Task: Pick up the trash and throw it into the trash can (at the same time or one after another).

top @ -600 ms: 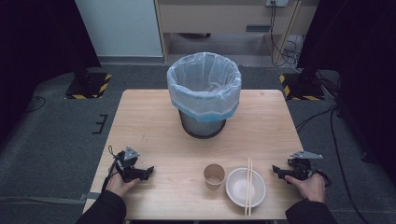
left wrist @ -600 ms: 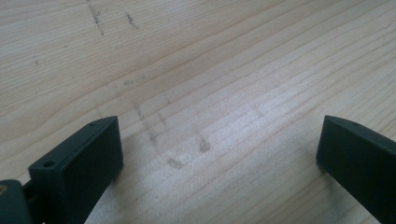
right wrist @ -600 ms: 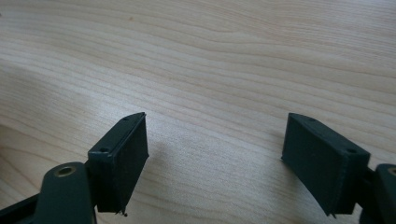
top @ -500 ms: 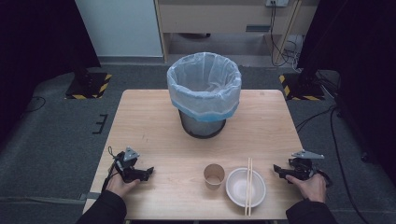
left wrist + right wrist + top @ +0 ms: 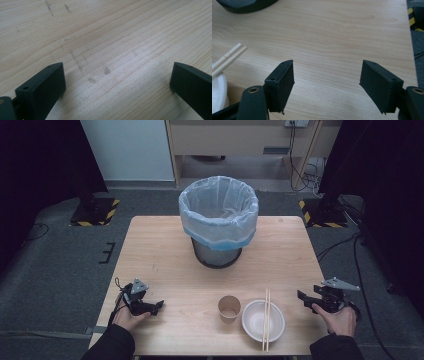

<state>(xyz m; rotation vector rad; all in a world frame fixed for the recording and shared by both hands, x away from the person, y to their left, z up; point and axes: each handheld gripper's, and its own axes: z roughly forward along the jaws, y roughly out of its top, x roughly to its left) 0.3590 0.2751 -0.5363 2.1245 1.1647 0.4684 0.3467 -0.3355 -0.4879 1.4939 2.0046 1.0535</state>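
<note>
A mesh bin [image 5: 218, 220] lined with a pale blue bag stands at the table's middle back. Near the front edge sit a brown paper cup [image 5: 229, 308] and a white bowl [image 5: 263, 321] with a pair of chopsticks [image 5: 266, 315] laid across it; the chopstick tips [image 5: 229, 56] and bowl rim [image 5: 218, 92] show at the left of the right gripper view. My left gripper [image 5: 159, 304] rests low on the front left of the table, open, with bare wood between its jaws [image 5: 117, 82]. My right gripper [image 5: 301, 298] sits at the front right, open and empty [image 5: 327, 82].
The wooden table [image 5: 165, 255] has bare room left and right of the bin. Its right edge [image 5: 409, 37] lies close to my right gripper. Dark floor, cables and stands with yellow-black bases [image 5: 95, 210] surround the table.
</note>
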